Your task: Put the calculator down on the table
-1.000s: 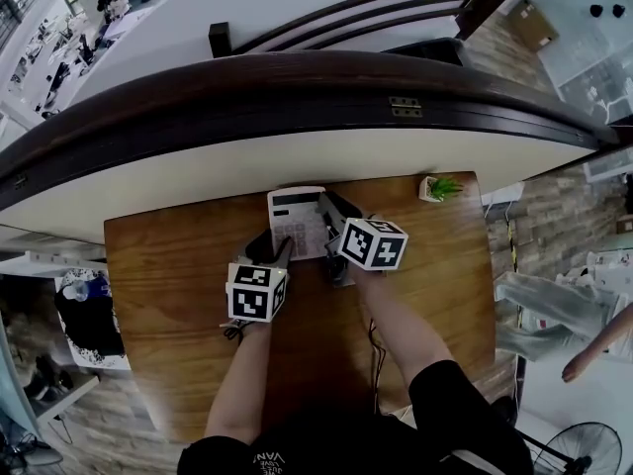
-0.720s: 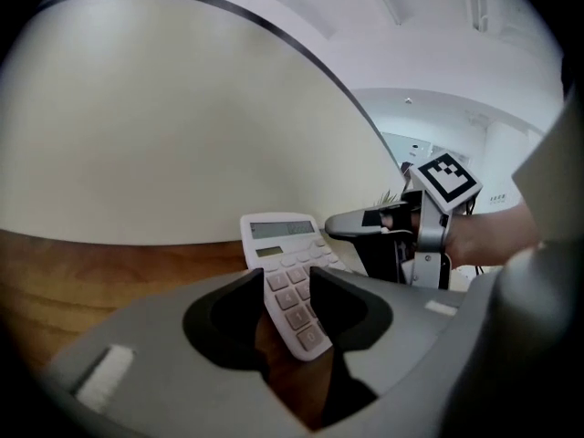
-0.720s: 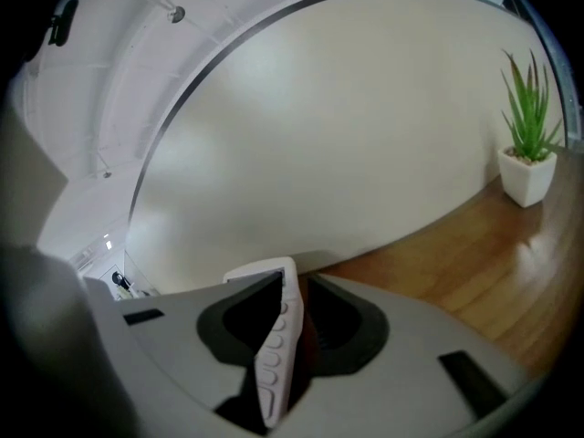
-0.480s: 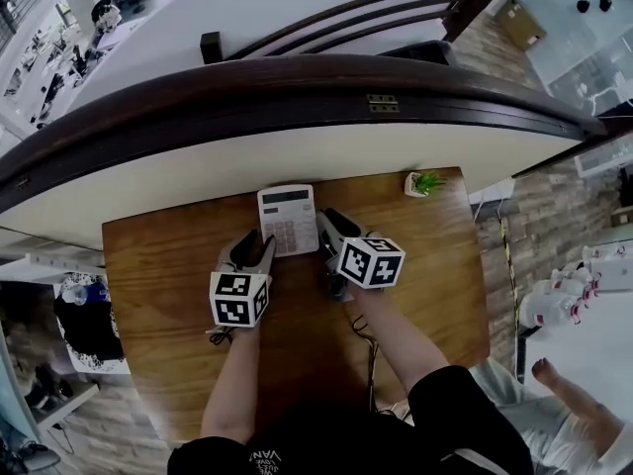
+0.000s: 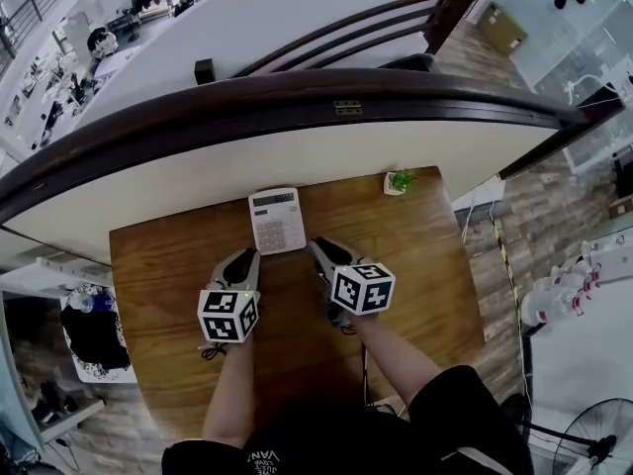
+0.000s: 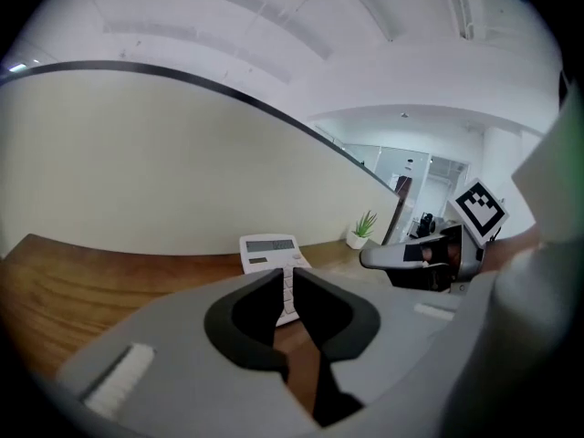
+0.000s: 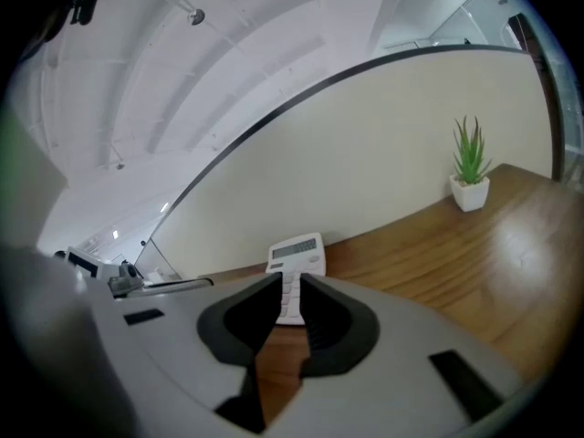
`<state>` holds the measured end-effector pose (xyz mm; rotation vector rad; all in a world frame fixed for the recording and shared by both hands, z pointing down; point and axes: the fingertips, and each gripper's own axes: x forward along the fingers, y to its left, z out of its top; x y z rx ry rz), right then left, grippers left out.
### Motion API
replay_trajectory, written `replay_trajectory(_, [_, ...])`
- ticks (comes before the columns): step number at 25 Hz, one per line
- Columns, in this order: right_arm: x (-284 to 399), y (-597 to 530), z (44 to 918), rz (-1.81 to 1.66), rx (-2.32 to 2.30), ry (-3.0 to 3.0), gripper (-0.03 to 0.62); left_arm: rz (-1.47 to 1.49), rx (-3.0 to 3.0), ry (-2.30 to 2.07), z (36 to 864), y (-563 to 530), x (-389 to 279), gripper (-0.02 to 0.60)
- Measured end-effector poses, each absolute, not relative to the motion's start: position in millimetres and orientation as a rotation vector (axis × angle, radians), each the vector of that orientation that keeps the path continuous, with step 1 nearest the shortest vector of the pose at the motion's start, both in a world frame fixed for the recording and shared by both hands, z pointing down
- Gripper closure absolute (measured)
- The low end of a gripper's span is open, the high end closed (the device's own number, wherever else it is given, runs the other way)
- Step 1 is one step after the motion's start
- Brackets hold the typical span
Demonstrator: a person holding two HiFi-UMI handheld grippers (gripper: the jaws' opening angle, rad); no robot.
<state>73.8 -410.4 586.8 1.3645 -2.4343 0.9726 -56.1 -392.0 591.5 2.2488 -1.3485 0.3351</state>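
White calculator (image 7: 297, 263) flat on the wooden table (image 7: 438, 254), beyond the narrowly parted, empty jaws of the right hand-held gripper (image 7: 292, 286).

table (image 5: 415, 265): brown wood, smooth, slight sheen | calculator (image 5: 276, 221): white plastic, matt casing

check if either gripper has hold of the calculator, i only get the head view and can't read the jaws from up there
Observer: No. In the left gripper view the left gripper has its jaws closing to a thin gap with nothing between them. The calculator lies on the table beyond the tips.
Operator: and the right one
Observer: The right gripper view shows the right gripper with its jaws a little apart and empty too. The calculator lies flat on the wood ahead of them, untouched.
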Motion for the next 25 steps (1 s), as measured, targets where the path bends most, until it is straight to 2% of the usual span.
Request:
replay_trajectory(9, [77.7,-348.1,558.0,0.945,1.338,-2.469,0.542,0.360,2.293,-1.389,557.6,-340.5,-52.8,0.569])
replay_trajectory(25, [102.9,-242.3,526.9,0.883,1.286,-2.512,0.553,0.248,2.333,-1.350,520.5,-226.5,-21.5,0.569])
